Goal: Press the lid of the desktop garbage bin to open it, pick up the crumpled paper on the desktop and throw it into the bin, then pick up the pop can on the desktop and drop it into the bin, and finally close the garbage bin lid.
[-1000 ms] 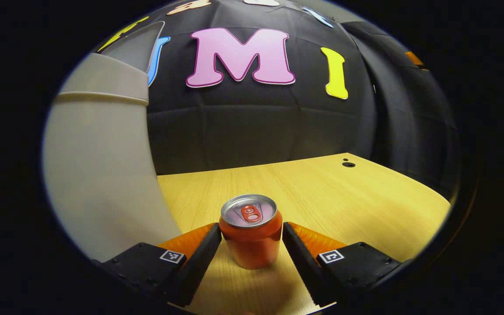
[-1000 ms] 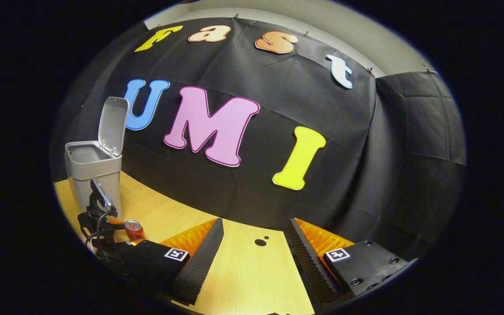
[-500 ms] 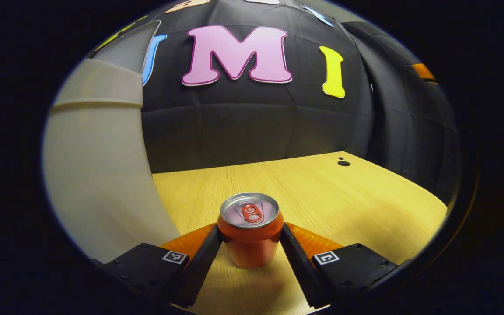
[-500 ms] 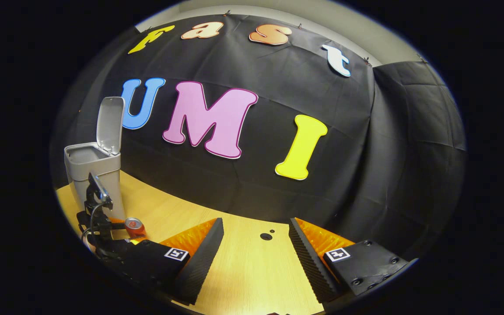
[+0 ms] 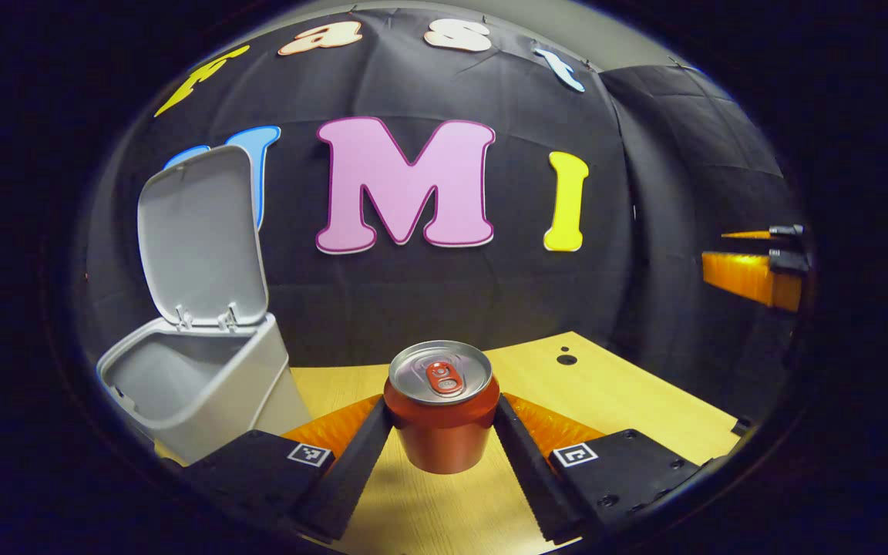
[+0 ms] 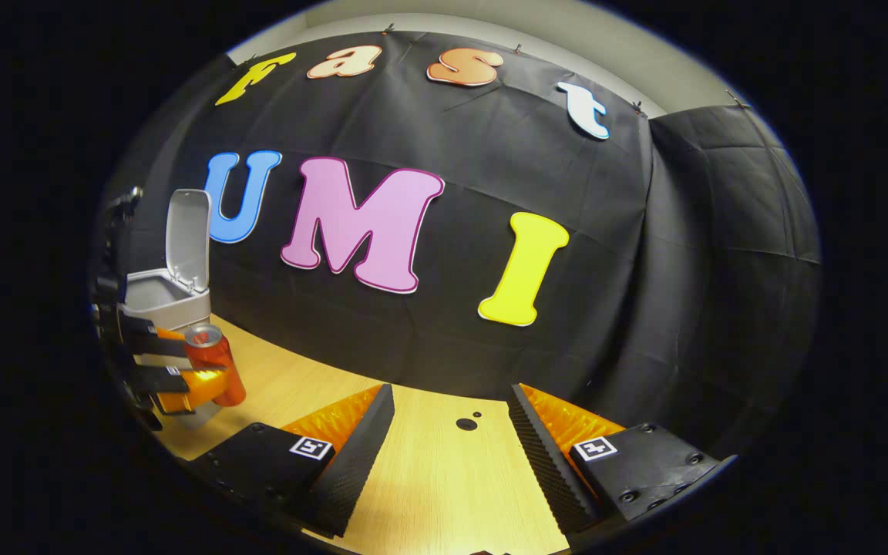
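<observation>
The pop can (image 5: 442, 408) stood upright between the two fingers of the left tool (image 5: 442, 432), and both fingers pressed on its sides, so this tool was clenched on the can. The can hung above the bench (image 5: 629, 401), with its shadow on the wood below it. In the right gripper view the same can (image 6: 214, 362) was seen held off the bench by the left tool (image 6: 182, 362), which reached in level from the left edge, just in front of the garbage bin (image 6: 166, 301).

The garbage bin (image 5: 205, 385) stood to the left of the can, near it, with its lid (image 5: 201, 235) swung up and standing open; I could not tell what lay inside it.

The right tool (image 6: 452, 439) was released, its fingers wide apart with nothing between them, held low over the bench and pointed to the black cloth wall. In the left gripper view it (image 5: 756, 258) showed far at the right, well apart from the can.
</observation>
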`<act>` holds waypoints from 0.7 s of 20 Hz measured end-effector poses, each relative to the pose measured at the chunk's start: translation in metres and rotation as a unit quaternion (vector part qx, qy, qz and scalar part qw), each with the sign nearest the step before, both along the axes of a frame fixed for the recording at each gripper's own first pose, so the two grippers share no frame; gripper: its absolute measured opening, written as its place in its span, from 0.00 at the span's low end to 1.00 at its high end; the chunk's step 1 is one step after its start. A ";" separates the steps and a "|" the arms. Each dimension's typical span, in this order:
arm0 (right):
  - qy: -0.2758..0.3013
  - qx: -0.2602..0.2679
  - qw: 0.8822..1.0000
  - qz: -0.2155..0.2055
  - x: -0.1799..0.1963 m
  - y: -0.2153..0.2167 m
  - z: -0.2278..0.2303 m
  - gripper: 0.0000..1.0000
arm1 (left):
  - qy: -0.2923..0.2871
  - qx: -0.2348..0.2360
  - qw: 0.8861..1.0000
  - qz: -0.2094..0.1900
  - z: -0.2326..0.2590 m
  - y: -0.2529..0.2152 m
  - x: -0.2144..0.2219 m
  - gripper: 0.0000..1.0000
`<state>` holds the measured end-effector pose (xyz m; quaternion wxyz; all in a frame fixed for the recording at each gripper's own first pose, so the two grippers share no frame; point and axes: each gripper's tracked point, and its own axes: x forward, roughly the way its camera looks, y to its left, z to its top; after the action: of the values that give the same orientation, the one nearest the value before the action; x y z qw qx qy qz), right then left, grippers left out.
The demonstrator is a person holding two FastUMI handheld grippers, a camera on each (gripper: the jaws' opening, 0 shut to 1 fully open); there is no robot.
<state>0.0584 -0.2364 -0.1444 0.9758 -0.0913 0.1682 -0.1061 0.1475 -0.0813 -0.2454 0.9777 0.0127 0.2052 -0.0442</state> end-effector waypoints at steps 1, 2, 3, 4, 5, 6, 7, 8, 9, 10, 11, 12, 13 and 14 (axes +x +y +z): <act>-0.005 -0.001 1.000 -0.003 0.001 -0.002 0.005 0.97 | -0.008 -0.003 1.000 0.000 0.021 0.002 0.002 0.89; -0.009 -0.003 1.000 -0.011 0.001 -0.007 0.009 0.97 | -0.018 -0.003 1.000 -0.001 0.041 0.006 0.004 0.89; -0.013 -0.001 1.000 -0.018 0.000 -0.013 0.014 0.97 | -0.030 0.001 1.000 -0.001 0.062 0.011 0.007 0.89; -0.018 0.005 0.999 -0.026 0.000 -0.015 0.019 0.97 | -0.041 0.008 0.999 -0.001 0.081 0.017 0.008 0.89; -0.022 0.013 0.999 -0.033 -0.001 -0.017 0.024 0.97 | -0.053 0.017 0.998 0.001 0.102 0.026 0.010 0.89; -0.026 0.021 0.999 -0.042 -0.002 -0.020 0.028 0.97 | -0.068 0.031 0.997 0.006 0.121 0.036 0.013 0.89; -0.028 0.025 0.998 -0.050 -0.003 -0.023 0.030 0.97 | -0.080 0.050 0.995 0.012 0.139 0.047 0.014 0.89; -0.031 0.027 0.998 -0.057 -0.004 -0.025 0.032 0.97 | -0.089 0.070 0.993 0.018 0.151 0.060 0.016 0.89; -0.031 0.025 0.997 -0.064 -0.004 -0.027 0.032 0.97 | -0.095 0.088 0.991 0.023 0.162 0.073 0.016 0.89; -0.022 0.022 0.997 -0.072 -0.006 -0.028 0.031 0.97 | -0.101 0.105 0.989 0.030 0.169 0.086 0.015 0.89; -0.013 0.022 0.996 -0.080 -0.008 -0.031 0.028 0.97 | -0.097 0.115 0.988 0.033 0.171 0.098 0.012 0.89; -0.009 0.027 0.996 -0.084 -0.009 -0.029 0.028 0.97 | -0.095 0.119 0.988 0.041 0.169 0.108 0.008 0.88; -0.010 0.033 0.996 -0.085 -0.009 -0.026 0.030 0.97 | -0.091 0.117 0.988 0.047 0.167 0.118 0.005 0.86; -0.011 0.036 0.995 -0.087 -0.010 -0.022 0.032 0.97 | -0.085 0.117 0.988 0.054 0.161 0.129 0.000 0.88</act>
<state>0.0489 -0.2586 -0.1120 0.9671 -0.0402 0.1686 -0.1859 0.1473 0.0476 -0.0839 0.9843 0.1195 0.1250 0.0345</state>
